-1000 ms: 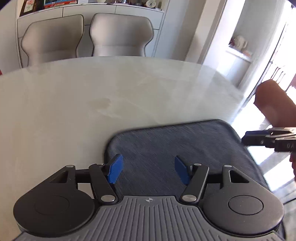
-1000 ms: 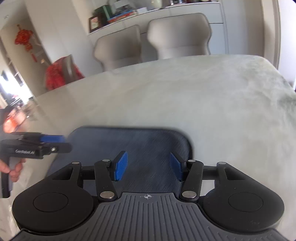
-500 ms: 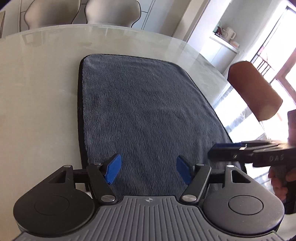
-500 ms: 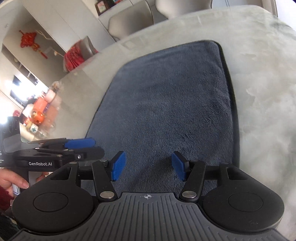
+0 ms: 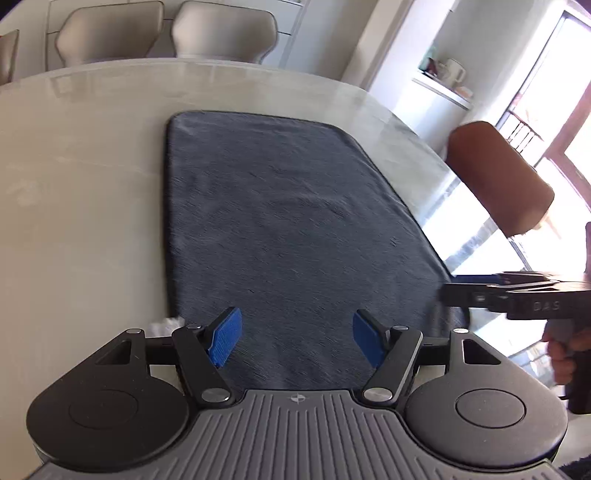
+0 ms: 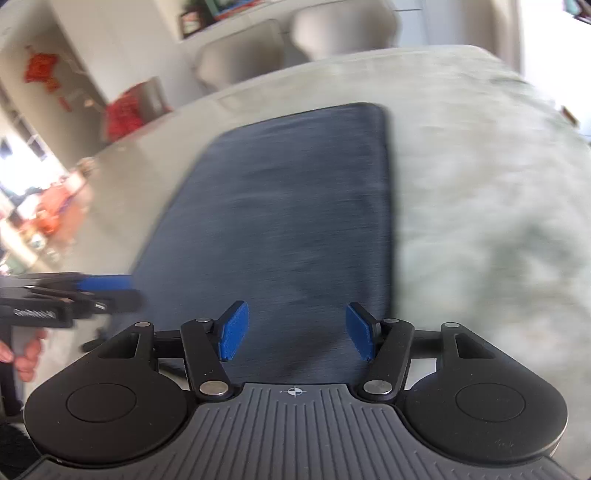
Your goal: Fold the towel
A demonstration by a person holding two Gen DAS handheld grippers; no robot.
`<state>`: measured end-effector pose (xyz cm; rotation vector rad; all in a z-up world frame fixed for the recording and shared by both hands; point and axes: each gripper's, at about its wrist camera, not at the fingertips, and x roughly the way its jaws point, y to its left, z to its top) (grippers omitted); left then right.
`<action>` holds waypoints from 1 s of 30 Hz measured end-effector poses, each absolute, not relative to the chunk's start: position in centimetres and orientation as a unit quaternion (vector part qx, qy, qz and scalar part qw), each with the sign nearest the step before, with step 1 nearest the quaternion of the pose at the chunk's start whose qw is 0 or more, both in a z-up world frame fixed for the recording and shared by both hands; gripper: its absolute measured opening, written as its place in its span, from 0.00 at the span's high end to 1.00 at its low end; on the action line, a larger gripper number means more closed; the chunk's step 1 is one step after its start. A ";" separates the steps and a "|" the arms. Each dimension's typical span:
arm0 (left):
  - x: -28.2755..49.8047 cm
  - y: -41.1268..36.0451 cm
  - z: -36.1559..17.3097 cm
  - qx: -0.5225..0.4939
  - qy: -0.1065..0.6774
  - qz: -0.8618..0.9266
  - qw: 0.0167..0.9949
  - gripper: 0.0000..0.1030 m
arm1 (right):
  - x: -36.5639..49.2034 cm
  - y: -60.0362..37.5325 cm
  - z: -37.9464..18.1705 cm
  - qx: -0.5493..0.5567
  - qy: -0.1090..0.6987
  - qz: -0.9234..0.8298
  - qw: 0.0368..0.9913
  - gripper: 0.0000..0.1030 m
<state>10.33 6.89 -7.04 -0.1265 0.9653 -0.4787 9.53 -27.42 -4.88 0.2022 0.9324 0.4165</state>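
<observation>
Dark grey towel lies flat on the pale table, long axis running straight away, near edge under both grippers: left gripper parted and empty, right gripper just widening, empty too.

The towel is dark slate grey with a darker edge, lying on a pale, cloudy marbled table. Both grippers carry bright blue pads on black arms; the chairs are beige.
</observation>
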 end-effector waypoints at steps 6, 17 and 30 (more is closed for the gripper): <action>8.8 7.0 -7.6 -0.028 0.469 -0.216 0.856 0.30 | 8.2 -28.0 -5.6 0.090 0.444 0.192 0.871 0.40; 6.6 10.6 -6.7 -0.027 0.448 -0.159 0.880 0.29 | 5.7 -29.8 -4.5 0.096 0.423 0.145 0.889 0.37; 5.0 10.4 -7.6 0.019 0.471 -0.164 0.866 0.29 | 4.4 -29.1 -5.2 0.025 0.423 0.105 0.900 0.44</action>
